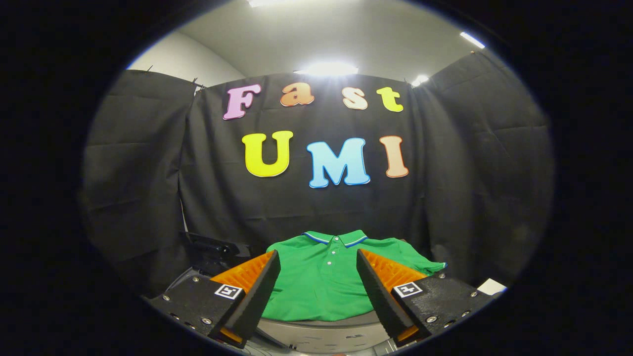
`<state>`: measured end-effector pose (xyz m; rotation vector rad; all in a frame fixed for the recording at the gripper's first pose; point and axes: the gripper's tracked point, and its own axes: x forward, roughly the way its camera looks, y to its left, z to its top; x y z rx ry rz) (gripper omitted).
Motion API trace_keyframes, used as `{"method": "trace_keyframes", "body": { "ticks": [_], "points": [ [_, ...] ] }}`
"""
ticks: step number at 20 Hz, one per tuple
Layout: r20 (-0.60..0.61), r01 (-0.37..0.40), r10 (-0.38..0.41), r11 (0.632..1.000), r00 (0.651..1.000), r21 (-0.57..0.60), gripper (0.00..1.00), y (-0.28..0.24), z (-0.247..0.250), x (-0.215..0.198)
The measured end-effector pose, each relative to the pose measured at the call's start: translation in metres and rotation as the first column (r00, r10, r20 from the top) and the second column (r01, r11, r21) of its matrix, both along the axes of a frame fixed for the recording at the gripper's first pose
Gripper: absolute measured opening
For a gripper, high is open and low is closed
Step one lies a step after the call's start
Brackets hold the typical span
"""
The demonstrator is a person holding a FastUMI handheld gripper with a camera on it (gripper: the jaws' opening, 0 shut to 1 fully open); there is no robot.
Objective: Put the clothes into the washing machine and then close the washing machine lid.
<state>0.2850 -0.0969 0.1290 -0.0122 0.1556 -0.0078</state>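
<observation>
My gripper [318, 257] stood wide apart, its two fingers [262, 291] splayed with nothing pressed between them. In the gap between the fingers, and just beyond their tips, lay the green polo shirt [321, 282], spread flat with its front up, its buttoned placket running down the middle and its collar [336, 238] at the far end, trimmed with a blue and white stripe. One sleeve reached out past my right finger. The shirt rested on a pale grey surface [321, 332] whose curved near edge showed below the hem, between my fingers. A dark fixture [212, 249] sat just past my left finger, too dim to make out. Behind everything hung the booth's black cloth wall [148, 188], and overhead the ceiling lights [329, 68] glared.
</observation>
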Motion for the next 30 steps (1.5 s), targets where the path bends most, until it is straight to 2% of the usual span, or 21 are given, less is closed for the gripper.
{"method": "trace_keyframes", "body": {
  "ticks": [11, 17, 30],
  "points": [
    [-0.165, 0.04, -0.029, 0.997, 0.986, 0.061, 0.95, -0.017, -0.023, 0.084],
    [-0.266, 0.013, -0.017, 1.0, 0.964, -0.014, 0.95, -0.015, -0.05, 0.121],
    [-0.487, 0.037, -0.027, 0.999, 0.873, 0.01, 0.96, -0.022, -0.115, 0.17]
  ]
}}
